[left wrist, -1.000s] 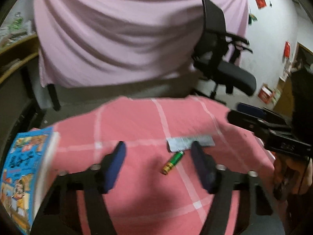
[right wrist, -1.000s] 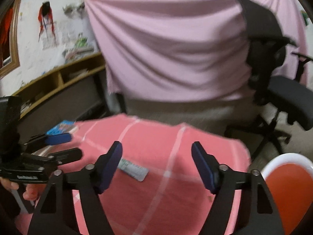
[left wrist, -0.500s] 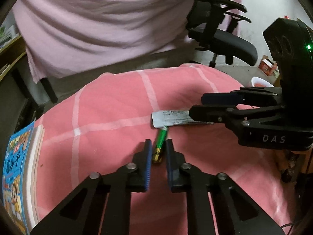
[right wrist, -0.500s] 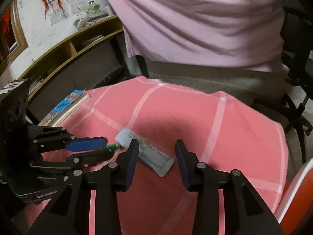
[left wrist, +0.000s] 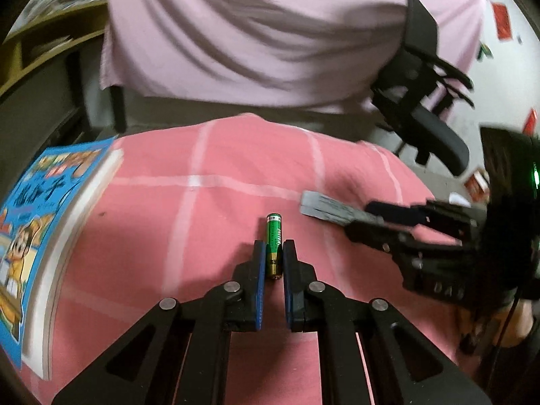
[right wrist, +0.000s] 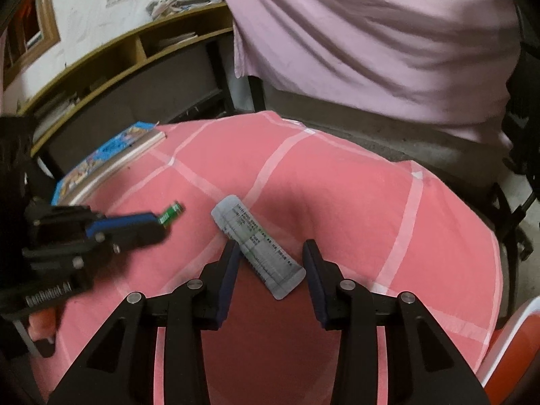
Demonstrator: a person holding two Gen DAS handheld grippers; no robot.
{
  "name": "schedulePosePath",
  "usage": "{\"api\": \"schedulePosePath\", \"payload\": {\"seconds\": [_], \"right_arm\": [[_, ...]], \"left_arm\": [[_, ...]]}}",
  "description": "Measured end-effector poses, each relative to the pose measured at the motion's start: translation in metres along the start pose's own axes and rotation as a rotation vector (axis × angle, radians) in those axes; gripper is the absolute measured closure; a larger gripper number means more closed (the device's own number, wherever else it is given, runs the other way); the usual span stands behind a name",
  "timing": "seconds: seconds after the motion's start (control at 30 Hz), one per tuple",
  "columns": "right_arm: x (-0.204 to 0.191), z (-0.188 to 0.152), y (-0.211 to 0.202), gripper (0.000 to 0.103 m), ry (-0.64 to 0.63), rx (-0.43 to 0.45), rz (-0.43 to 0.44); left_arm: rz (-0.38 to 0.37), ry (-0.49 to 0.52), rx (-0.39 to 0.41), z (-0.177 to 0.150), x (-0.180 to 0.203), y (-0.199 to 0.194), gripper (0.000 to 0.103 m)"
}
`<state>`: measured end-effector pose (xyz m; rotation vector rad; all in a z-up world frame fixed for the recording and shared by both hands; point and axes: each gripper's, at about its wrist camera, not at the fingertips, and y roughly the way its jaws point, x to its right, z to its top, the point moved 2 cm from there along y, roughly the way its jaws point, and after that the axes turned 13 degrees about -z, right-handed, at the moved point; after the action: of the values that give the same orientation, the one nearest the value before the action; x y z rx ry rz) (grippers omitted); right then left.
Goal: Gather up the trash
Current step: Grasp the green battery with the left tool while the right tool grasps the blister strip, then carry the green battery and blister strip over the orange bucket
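A green and gold battery [left wrist: 274, 243] is clamped between the pads of my left gripper [left wrist: 274, 253], its green end sticking out forward over the pink checked cloth [left wrist: 216, 209]. It also shows in the right wrist view [right wrist: 171, 216], held by the left gripper [right wrist: 158, 224]. A flat grey wrapper [right wrist: 258, 248] lies on the cloth between the open fingers of my right gripper [right wrist: 271, 251], which do not press it. In the left wrist view the wrapper [left wrist: 324, 206] pokes out past the right gripper [left wrist: 364, 217].
A blue comic book [left wrist: 44, 222] lies at the cloth's left edge. A black office chair [left wrist: 425, 101] stands behind on the right, a pink sheet [left wrist: 256, 33] hangs at the back. A wooden shelf [right wrist: 128, 54] is far left. An orange and white bin [right wrist: 519, 347] sits low right.
My left gripper has lifted and turned with the battery clamped in it. My right gripper has opened a little wider and sits around the wrapper's near end.
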<state>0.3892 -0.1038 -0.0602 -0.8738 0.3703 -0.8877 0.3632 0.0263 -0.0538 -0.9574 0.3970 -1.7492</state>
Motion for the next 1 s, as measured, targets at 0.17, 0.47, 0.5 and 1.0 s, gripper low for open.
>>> {"api": "schedulePosePath", "payload": {"seconds": [0.17,0.47,0.5,1.0], "right_arm": [[-0.011,-0.002,-0.001,0.071,-0.062,0.01,-0.034],[-0.017,-0.003,0.0,0.071,-0.092,0.014,-0.057],[-0.017,-0.002,0.0,0.071,-0.092,0.014,-0.058],[-0.025,-0.021,-0.029,0.084,-0.07,0.099,-0.126]], "left_arm": [[-0.016,-0.027,0.008,0.004,-0.005,-0.005,0.096],[-0.008,-0.018,0.008,0.006,-0.005,-0.004,0.096],[-0.008,-0.019,0.008,0.006,-0.005,-0.004,0.096],[-0.007,0.044,0.067,0.0,0.016,-0.014,0.096]]}}
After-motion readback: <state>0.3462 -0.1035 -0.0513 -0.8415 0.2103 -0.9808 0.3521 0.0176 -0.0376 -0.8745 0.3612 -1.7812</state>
